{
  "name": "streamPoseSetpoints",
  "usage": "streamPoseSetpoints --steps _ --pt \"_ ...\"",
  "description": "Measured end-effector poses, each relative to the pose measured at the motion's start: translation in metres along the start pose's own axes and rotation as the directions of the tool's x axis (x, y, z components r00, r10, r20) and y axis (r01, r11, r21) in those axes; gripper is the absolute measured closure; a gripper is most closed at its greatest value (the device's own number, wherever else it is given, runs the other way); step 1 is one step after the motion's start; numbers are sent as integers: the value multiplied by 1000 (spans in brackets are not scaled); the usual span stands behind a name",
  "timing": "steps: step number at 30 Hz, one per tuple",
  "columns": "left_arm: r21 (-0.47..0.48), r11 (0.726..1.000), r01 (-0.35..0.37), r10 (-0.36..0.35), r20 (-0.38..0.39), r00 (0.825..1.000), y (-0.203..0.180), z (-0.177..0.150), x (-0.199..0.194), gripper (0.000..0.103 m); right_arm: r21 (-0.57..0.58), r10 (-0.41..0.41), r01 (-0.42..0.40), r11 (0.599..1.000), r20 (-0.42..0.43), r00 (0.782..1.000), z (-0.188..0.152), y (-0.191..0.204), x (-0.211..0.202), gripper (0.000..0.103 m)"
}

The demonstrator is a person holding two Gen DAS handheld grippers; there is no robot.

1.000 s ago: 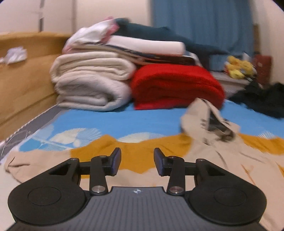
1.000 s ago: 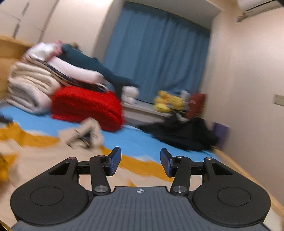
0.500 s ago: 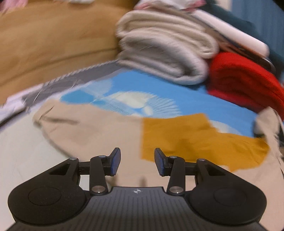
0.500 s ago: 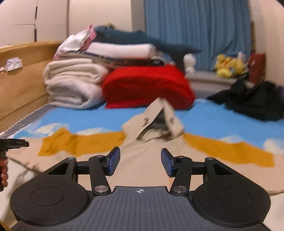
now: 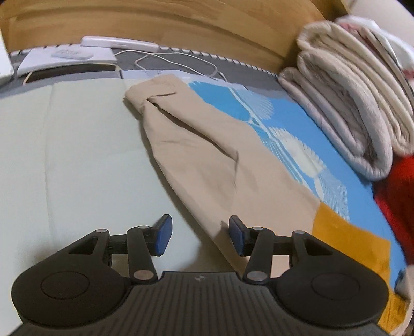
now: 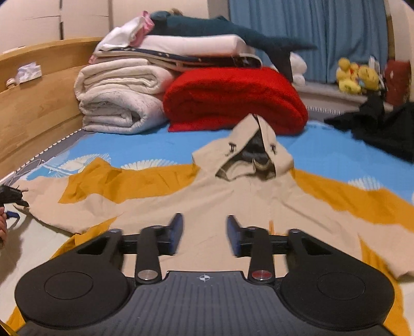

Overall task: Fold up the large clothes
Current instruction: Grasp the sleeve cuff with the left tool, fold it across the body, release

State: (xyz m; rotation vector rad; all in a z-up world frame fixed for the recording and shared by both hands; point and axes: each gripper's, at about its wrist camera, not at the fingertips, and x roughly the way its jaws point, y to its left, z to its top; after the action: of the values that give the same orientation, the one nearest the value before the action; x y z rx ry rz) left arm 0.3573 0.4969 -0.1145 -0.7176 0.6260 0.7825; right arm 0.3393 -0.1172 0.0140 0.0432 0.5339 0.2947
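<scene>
A beige and mustard hooded jacket (image 6: 220, 196) lies spread flat on the bed, hood (image 6: 248, 152) toward the far side. Its left sleeve (image 5: 196, 144) stretches away in the left wrist view, cuff (image 5: 145, 93) at the far end. My left gripper (image 5: 198, 234) is open and empty, low over the sleeve's near edge. My right gripper (image 6: 204, 232) is open and empty above the jacket's chest. The left gripper also shows at the left edge of the right wrist view (image 6: 10, 196).
Folded white blankets (image 6: 119, 95) and a red blanket (image 6: 233, 95) are stacked at the back. A black garment (image 6: 383, 124) lies at the right. A wooden headboard (image 5: 155, 23), cables and white devices (image 5: 77, 54) lie beyond the cuff.
My left gripper has swung left and tilted down toward the sleeve. My right gripper has moved closer over the jacket's chest. Both stay open.
</scene>
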Motion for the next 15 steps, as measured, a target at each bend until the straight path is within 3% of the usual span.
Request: streamPoseSetpoints --steps 2,5,6,7,11,15 --pt "-2 1000 5 -5 20 1000 2 2 2 50 10 2 -2 1000 -24 1000 -1 -2 6 87" --pt "0 1000 6 -6 41 999 4 3 3 52 8 -2 2 1000 -38 999 -4 -4 9 88" --pt "7 1000 3 -4 44 999 3 2 3 69 9 -1 1 1000 -42 999 -4 -4 10 88" --pt "20 1000 12 -13 40 999 2 1 2 103 9 -2 2 1000 -46 999 -4 -5 11 88" --pt "82 997 -9 0 116 993 -19 3 -15 103 9 -11 11 1000 -60 998 -5 -7 14 88" --pt "100 995 14 -33 186 982 -55 13 -63 103 21 -10 11 1000 -61 998 -3 -10 12 88"
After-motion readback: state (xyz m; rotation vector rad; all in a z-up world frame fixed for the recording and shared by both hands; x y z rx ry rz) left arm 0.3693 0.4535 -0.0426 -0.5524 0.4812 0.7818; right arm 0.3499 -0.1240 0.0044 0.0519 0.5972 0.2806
